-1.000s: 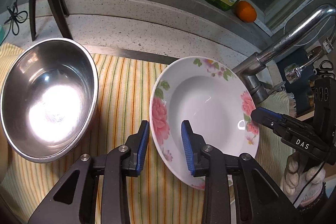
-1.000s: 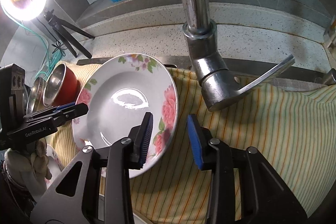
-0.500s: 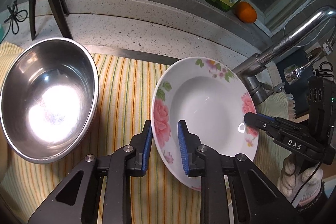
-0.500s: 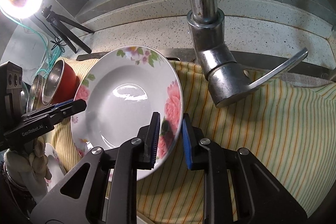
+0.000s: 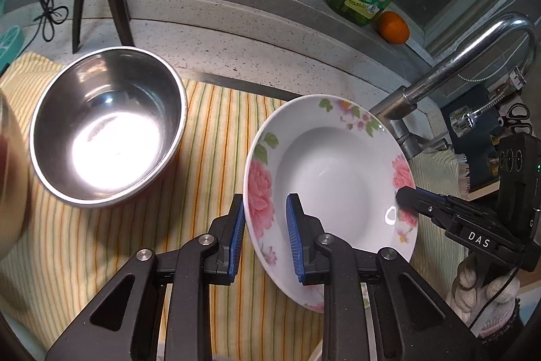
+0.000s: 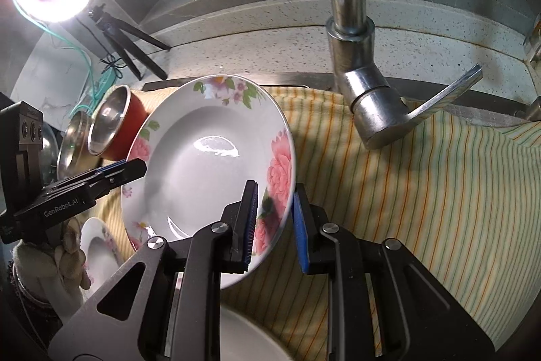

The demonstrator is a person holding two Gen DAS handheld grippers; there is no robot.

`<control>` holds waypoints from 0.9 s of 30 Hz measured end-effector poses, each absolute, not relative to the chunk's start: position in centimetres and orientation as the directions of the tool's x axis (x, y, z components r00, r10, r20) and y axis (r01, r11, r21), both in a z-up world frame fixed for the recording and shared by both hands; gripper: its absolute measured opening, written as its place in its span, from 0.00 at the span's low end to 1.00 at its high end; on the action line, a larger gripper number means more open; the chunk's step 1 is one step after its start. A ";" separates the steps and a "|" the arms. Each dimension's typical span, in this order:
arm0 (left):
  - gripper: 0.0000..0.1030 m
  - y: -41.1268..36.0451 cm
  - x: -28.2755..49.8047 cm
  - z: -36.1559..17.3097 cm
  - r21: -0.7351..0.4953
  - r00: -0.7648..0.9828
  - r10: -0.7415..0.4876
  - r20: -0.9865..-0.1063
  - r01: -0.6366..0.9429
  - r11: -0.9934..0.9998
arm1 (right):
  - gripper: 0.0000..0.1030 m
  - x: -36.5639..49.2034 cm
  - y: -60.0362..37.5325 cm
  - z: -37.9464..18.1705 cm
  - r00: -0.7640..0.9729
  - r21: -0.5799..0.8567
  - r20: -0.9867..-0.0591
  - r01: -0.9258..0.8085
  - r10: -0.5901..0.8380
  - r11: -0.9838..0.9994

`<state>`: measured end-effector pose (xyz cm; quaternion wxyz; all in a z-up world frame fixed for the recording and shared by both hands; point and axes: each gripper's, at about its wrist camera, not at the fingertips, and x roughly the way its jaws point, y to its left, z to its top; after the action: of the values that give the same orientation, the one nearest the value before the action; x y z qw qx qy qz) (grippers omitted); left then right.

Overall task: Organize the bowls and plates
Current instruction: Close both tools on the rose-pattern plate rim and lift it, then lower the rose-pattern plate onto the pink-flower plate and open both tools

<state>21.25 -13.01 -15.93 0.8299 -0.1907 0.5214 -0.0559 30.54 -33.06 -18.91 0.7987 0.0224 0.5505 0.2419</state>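
Both hands are on the same flowered plate (image 5: 324, 188) right now, lifted and tipped up off the striped towel (image 5: 101, 242) that covers the counter. The left tongs (image 5: 263, 237) have the rim at the plate's 9 o'clock side between their blue pads, closed down to about the rim's thickness, so I'd call that a real grip. The right tongs (image 6: 274, 225) straddle the opposite rim, around 4 o'clock in their own view. The inner pad looks pressed to the plate face, but there's a sliver of gap on the outer side, so I can't tell if that side is truly clamped or just cradling.

So the step in hand looks like carrying this plate over to wherever the plates get stacked. There's another white plate (image 6: 250, 340) showing at 6 o'clock under the right tongs, and a smaller flowered dish (image 6: 98, 246) at 8 o'clock, which would be my guess for the stack.

The steel bowl (image 5: 108, 124) sits on the towel at the plate's 10 o'clock, with a red bowl (image 6: 115, 124) tipped beside it; those look untouched.

Next move probably needs the plate levelled out and lowered gently onto the stack. Watch the faucet (image 6: 355, 56) too, it's close by on the right.
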 end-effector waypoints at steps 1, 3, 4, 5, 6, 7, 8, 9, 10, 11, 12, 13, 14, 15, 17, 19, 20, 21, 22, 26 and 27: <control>0.21 -13.0 20.9 -15.7 -0.374 0.457 -0.289 -0.841 -0.106 0.921 | 0.21 30.3 -33.0 -18.6 0.280 0.304 -0.866 -0.365 0.415 0.880; 0.21 -12.8 20.3 -15.3 -0.378 0.466 -0.288 -0.837 -0.110 0.919 | 0.21 29.6 -32.9 -17.9 0.285 0.307 -0.859 -0.377 0.425 0.874; 0.21 -12.6 19.8 -15.0 -0.382 0.472 -0.289 -0.833 -0.114 0.917 | 0.21 29.2 -32.7 -17.5 0.287 0.307 -0.856 -0.386 0.430 0.870; 0.21 -12.5 19.4 -14.9 -0.382 0.476 -0.287 -0.831 -0.115 0.917 | 0.21 28.9 -32.6 -17.3 0.288 0.308 -0.854 -0.394 0.434 0.866; 0.21 -12.3 19.0 -14.7 -0.387 0.486 -0.287 -0.826 -0.117 0.915 | 0.21 28.5 -32.5 -17.0 0.288 0.307 -0.852 -0.403 0.438 0.862; 0.21 -12.1 18.4 -14.5 -0.390 0.493 -0.285 -0.822 -0.122 0.913 | 0.21 28.1 -32.3 -16.7 0.288 0.306 -0.850 -0.414 0.442 0.857; 0.21 -11.8 17.8 -14.3 -0.391 0.499 -0.282 -0.819 -0.126 0.912 | 0.21 27.7 -32.1 -16.5 0.287 0.305 -0.848 -0.422 0.445 0.854; 0.21 -11.6 17.2 -14.2 -0.391 0.506 -0.277 -0.817 -0.132 0.911 | 0.21 27.3 -31.9 -16.2 0.285 0.304 -0.847 -0.432 0.449 0.849; 0.21 -11.4 16.7 -14.0 -0.392 0.512 -0.274 -0.814 -0.137 0.910 | 0.21 26.9 -31.6 -16.1 0.283 0.304 -0.846 -0.441 0.452 0.845; 0.21 -11.2 16.0 -13.9 -0.392 0.517 -0.270 -0.812 -0.141 0.909 | 0.21 26.4 -31.4 -15.9 0.281 0.304 -0.845 -0.451 0.456 0.839; 0.21 -10.9 15.4 -13.7 -0.392 0.522 -0.266 -0.810 -0.146 0.908 | 0.21 26.0 -31.1 -15.8 0.278 0.305 -0.843 -0.459 0.461 0.834; 0.22 -10.7 14.6 -13.7 -0.393 0.528 -0.262 -0.808 -0.153 0.907 | 0.21 25.4 -30.8 -15.7 0.273 0.308 -0.841 -0.469 0.468 0.828; 0.21 -10.4 13.8 -13.5 -0.395 0.534 -0.256 -0.806 -0.161 0.905 | 0.21 25.2 -30.5 -15.7 0.269 0.309 -0.840 -0.477 0.472 0.823; 0.21 -10.2 13.4 -13.4 -0.397 0.538 -0.253 -0.804 -0.169 0.902 | 0.21 24.7 -30.1 -15.6 0.263 0.310 -0.839 -0.488 0.476 0.816; 0.21 -9.5 12.0 -13.1 -0.399 0.548 -0.242 -0.801 -0.188 0.897 | 0.21 23.8 -29.3 -15.5 0.251 0.310 -0.839 -0.508 0.482 0.804; 0.21 -8.8 10.5 -13.0 -0.403 0.556 -0.230 -0.799 -0.211 0.891 | 0.21 22.9 -28.6 -15.4 0.235 0.310 -0.841 -0.528 0.488 0.790; 0.21 -8.6 10.0 -12.9 -0.404 0.559 -0.226 -0.798 -0.218 0.888 | 0.21 22.3 -28.3 -15.4 0.228 0.310 -0.842 -0.539 0.490 0.783; 0.21 -8.4 9.3 -12.8 -0.405 0.562 -0.221 -0.797 -0.226 0.886 | 0.21 21.9 -28.0 -15.4 0.220 0.311 -0.843 -0.547 0.491 0.777; 0.21 -8.1 8.6 -12.8 -0.406 0.564 -0.217 -0.797 -0.235 0.883 | 0.21 21.4 -27.6 -15.5 0.209 0.313 -0.844 -0.555 0.494 0.771; 0.21 -6.7 5.7 -12.8 -0.413 0.568 -0.201 -0.798 -0.274 0.868 | 0.21 19.6 -26.1 -15.9 0.174 0.318 -0.850 -0.583 0.497 0.748; 0.21 -6.4 5.1 -12.9 -0.413 0.568 -0.197 -0.799 -0.281 0.866 | 0.21 19.3 -25.7 -16.0 0.168 0.318 -0.851 -0.589 0.497 0.743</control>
<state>5.07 -6.43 -12.85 0.8472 -0.2576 0.4639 0.0249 19.26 -25.74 -16.03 0.7629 -0.0429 0.5379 0.3560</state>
